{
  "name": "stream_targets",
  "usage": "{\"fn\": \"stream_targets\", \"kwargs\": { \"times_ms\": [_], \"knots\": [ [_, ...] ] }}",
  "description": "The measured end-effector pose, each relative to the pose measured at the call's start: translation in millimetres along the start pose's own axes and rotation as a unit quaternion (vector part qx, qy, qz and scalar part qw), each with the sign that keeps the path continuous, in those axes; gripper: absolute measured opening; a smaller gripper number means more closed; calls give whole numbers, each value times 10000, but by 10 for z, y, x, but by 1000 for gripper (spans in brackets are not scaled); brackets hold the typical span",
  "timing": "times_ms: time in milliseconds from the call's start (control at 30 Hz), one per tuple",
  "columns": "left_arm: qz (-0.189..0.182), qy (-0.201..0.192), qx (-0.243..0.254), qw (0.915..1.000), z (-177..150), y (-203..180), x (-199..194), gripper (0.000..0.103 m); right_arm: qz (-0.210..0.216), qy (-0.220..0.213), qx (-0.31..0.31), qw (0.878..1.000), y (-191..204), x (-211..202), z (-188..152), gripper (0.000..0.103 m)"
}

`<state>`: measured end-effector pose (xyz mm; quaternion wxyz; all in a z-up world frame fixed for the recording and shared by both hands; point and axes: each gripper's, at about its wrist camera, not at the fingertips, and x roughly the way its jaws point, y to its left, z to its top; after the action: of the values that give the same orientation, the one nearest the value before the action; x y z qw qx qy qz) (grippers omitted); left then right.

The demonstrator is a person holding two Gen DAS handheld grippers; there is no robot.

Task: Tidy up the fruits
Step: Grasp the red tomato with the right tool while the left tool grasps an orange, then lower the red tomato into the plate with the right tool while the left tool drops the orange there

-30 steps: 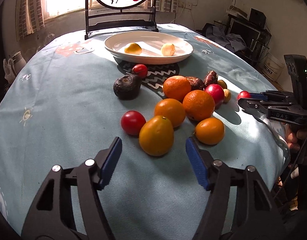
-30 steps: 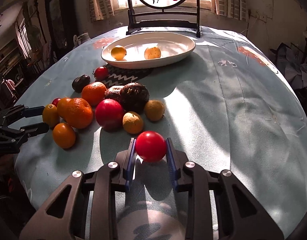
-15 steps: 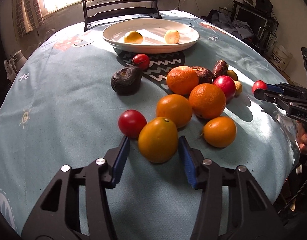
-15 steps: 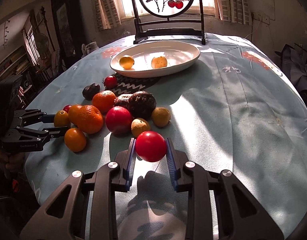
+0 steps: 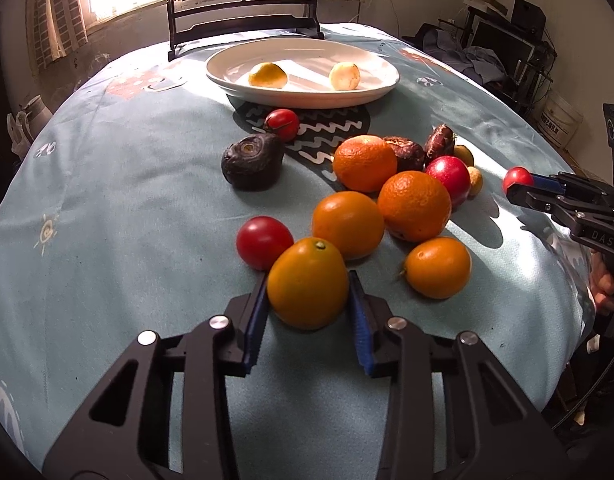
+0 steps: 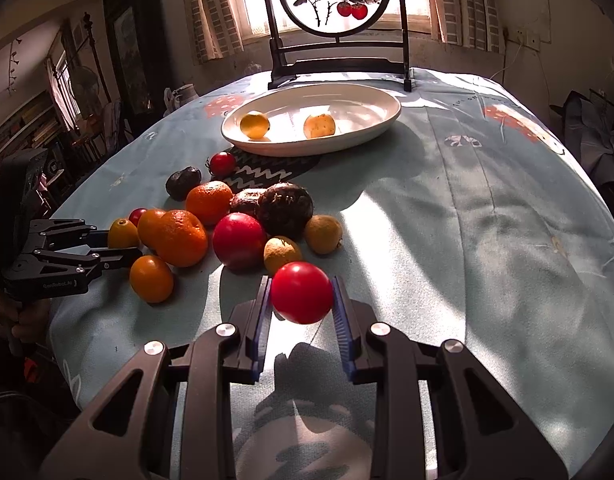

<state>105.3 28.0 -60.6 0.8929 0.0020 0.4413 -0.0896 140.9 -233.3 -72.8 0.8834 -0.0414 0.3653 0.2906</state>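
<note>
I'm closing my left hand-held gripper (image 5: pixel 307 308) around the nearest orange (image 5: pixel 307 282); its jaws have just been coming together and the blue pads are now pressing on both sides of the fruit, which is sitting on the worktop (image 5: pixel 107 208) at the front of the pile. A red tomato (image 5: pixel 263 242) is touching that orange on its left, and more oranges and dark fruits are crowding just behind it. My right hand-held gripper (image 6: pixel 301 304) is clenching a second red tomato (image 6: pixel 301 292) and holding it up off the blue cloth, near the pile's right edge. Farther back, the white plate (image 6: pixel 371 128) is carrying two small yellow fruits, well apart from the pile.
</note>
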Motion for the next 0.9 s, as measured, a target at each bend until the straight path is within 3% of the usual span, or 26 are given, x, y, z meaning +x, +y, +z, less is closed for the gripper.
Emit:
{"fn": "stream_targets", "kwargs": {
  "times_ms": [300,400,633,733,900],
  "knots": [
    [-300,-183,-226,9991,4,113,-138,38,-67,87,37,9999,-3,26,32,30],
    [-435,-315,-220,9983,135,135,-211,38,179,93,103,9997,24,44,128,30],
    [-467,-758,-124,9960,796,145,-211,38,204,-262,272,9991,-31,202,801,30],
    [-462,-779,-238,9956,1183,242,-71,38,160,-307,601,9976,-200,434,1129,30],
    [-103,-606,-308,9976,1807,407,340,38,317,-248,1121,9929,-497,914,1554,30]
  ]
}}
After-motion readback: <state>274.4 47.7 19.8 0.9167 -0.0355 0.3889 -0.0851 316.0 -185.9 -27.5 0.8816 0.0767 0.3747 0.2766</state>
